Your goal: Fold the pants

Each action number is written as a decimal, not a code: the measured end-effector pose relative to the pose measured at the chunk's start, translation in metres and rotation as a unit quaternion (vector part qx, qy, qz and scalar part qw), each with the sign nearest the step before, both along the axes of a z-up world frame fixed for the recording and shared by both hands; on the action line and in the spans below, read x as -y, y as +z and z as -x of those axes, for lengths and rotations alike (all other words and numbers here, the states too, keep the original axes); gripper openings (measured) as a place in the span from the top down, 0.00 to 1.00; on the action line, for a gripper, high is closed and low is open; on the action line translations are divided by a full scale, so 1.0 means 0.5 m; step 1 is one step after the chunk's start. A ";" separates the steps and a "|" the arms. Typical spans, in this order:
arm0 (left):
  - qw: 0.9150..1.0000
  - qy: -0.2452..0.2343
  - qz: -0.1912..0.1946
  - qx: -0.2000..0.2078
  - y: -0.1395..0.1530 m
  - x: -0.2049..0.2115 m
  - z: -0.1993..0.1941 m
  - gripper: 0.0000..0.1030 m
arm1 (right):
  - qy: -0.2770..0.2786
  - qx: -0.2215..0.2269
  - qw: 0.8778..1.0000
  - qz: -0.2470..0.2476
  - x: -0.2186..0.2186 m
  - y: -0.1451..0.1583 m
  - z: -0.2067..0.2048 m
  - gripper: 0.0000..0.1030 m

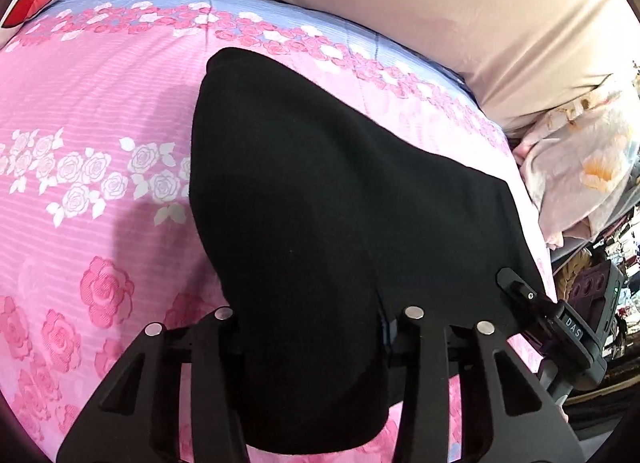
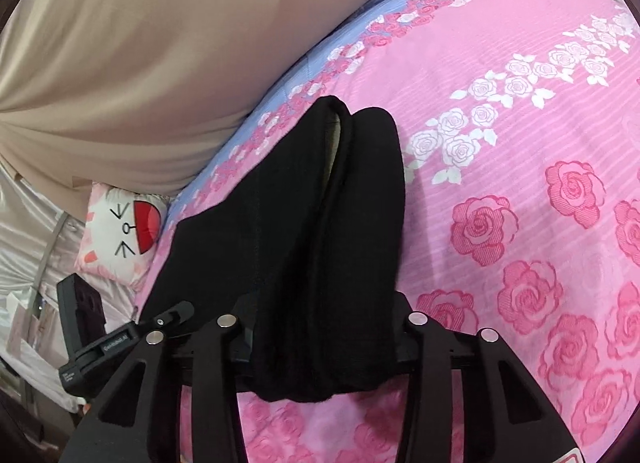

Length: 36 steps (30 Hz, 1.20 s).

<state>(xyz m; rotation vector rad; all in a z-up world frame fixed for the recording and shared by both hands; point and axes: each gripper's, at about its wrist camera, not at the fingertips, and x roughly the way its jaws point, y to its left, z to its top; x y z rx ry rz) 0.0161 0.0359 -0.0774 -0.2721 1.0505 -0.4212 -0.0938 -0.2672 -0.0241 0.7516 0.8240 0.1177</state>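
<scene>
We had the black pants [image 1: 320, 203] flat on the pink bedspread [image 1: 100, 103]. Left gripper [image 1: 316, 319] & right gripper [image 2: 320, 323] were each clamped approx. half-closed on the near edge. Fold step starting, we judged; next needs both lifted together, carried toward far end.

Bed, pink rose-print sheet [image 1: 100, 111]; black pants [image 1: 312, 203] lying on it.
</scene>
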 end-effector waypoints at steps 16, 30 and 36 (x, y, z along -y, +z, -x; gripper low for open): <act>0.999 0.004 -0.026 0.020 -0.012 0.006 0.023 0.63 | -0.013 0.008 1.000 0.024 -0.024 0.000 0.025 0.65; 0.987 -0.043 0.036 0.149 0.215 -0.042 0.145 0.68 | 0.040 0.144 0.984 0.097 -0.109 0.244 0.154 0.66; 0.972 -0.048 0.046 0.225 0.320 -0.037 0.109 0.68 | 0.039 0.215 0.968 0.120 -0.106 0.350 0.102 0.66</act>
